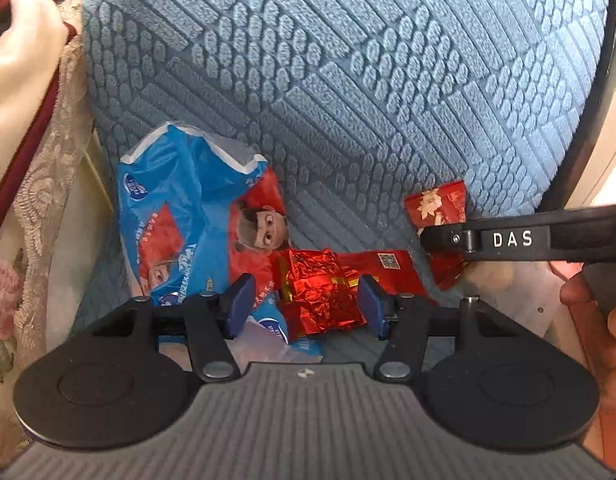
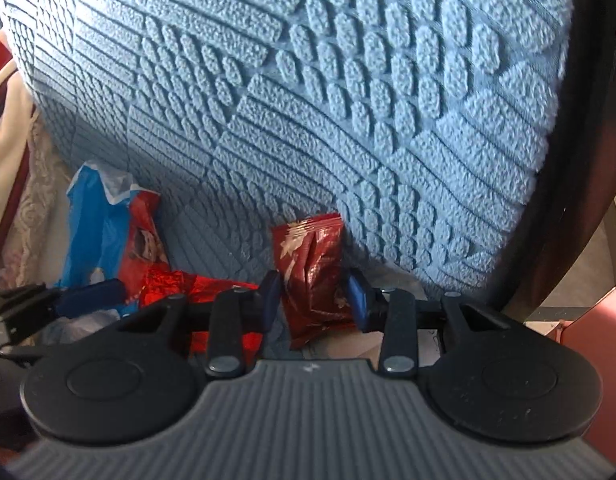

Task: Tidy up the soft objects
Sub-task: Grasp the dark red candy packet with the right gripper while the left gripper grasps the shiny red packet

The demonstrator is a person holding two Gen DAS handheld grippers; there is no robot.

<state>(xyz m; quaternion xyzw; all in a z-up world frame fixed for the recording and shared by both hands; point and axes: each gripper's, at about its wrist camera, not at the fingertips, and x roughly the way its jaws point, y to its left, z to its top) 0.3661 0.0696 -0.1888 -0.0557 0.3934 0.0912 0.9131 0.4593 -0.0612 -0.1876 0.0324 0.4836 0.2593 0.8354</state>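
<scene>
A crumpled red foil packet (image 1: 320,292) lies on the blue seat between the pads of my left gripper (image 1: 306,304). The gripper is open, and a gap shows at its left pad. Behind the packet lies a flat red packet with a QR code (image 1: 392,268). A dark red snack packet (image 2: 312,276) stands tilted against the blue textured backrest (image 2: 348,100), and my right gripper (image 2: 314,296) is shut on its sides. In the left wrist view the same packet (image 1: 436,204) shows behind a right gripper finger (image 1: 508,238). The left gripper's blue pad (image 2: 88,294) shows at the left edge.
A torn blue and red plastic bag (image 1: 180,208) lies crumpled on the seat's left side. Lace cloth and cream fabric (image 1: 40,184) hang at the far left. The chair's dark frame (image 1: 588,120) curves along the right. A person's hand (image 1: 600,320) is at the right edge.
</scene>
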